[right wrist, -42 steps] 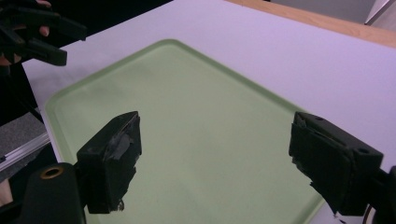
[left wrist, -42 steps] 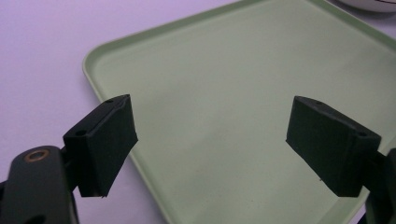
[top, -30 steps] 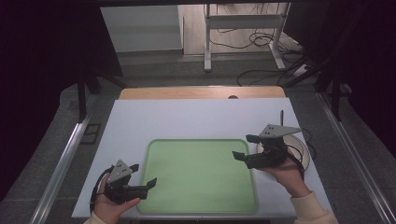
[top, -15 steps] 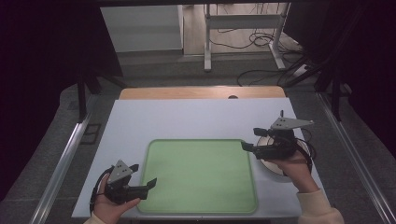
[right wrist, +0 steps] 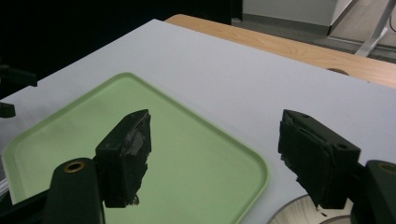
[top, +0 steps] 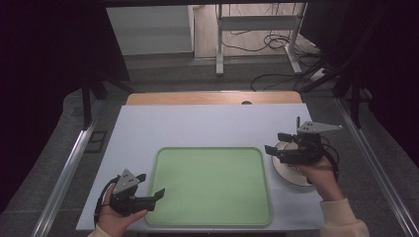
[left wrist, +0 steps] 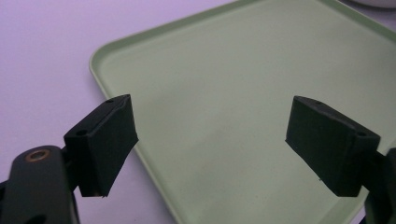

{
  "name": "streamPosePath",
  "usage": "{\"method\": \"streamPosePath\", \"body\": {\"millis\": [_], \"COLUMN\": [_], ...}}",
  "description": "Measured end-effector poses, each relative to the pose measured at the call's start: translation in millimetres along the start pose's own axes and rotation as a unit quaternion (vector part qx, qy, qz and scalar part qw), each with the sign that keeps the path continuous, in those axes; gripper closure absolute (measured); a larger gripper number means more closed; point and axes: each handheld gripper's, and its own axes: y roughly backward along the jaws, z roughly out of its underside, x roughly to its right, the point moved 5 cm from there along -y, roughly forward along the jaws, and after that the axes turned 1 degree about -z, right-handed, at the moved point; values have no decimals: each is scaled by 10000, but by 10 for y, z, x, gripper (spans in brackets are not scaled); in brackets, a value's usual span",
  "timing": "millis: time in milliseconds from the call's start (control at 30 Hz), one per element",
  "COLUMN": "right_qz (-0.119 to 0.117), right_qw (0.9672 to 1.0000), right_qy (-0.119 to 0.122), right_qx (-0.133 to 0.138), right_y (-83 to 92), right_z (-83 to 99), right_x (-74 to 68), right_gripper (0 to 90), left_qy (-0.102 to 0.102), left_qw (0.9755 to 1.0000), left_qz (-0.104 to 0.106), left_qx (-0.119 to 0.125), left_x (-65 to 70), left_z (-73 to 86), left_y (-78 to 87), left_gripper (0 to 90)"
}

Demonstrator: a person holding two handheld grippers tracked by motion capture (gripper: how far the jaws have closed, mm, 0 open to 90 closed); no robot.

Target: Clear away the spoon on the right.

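A pale green tray [top: 212, 197] lies flat on the white table top, near the front edge. My left gripper [top: 151, 185] hovers at the tray's front left corner, its jaws wide apart and holding nothing. In the left gripper view the bare tray [left wrist: 243, 70] shows between the open left gripper [left wrist: 210, 130]. My right gripper [top: 275, 143] hangs just past the tray's right edge, above a round white plate [top: 289, 173]. Its jaws have just been closing a little, with nothing between them. The right gripper view shows the right gripper [right wrist: 215, 144] open over the tray corner [right wrist: 196, 154], with the plate's rim [right wrist: 292, 212] below.
The white table top [top: 197, 126] stretches behind the tray to a wooden strip [top: 212, 98] at the far edge. Metal rails [top: 66, 173] run along both sides. A metal stand [top: 257, 29] and floor cables [top: 276, 44] lie beyond the table.
My right gripper has drifted right and slightly farther back, off the tray's edge and over the white plate. The left gripper has stayed where it was.
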Motion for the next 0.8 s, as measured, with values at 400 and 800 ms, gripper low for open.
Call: {"method": "streamPosePath", "body": {"millis": [400, 800], "right_qz": [123, 373], "right_qw": [9995, 9976], "right_qy": [-251, -526], "right_qx": [142, 263], "right_y": [147, 268], "right_z": [28, 73], "right_x": [200, 487], "right_gripper": [274, 277], "left_qy": [8, -20], "left_qw": [10000, 10000], "left_qz": [-4, -2], "left_qx": [19, -6], "left_x": [-20, -18], "left_z": [0, 4], "left_y": [14, 3], "left_gripper": [156, 160]}}
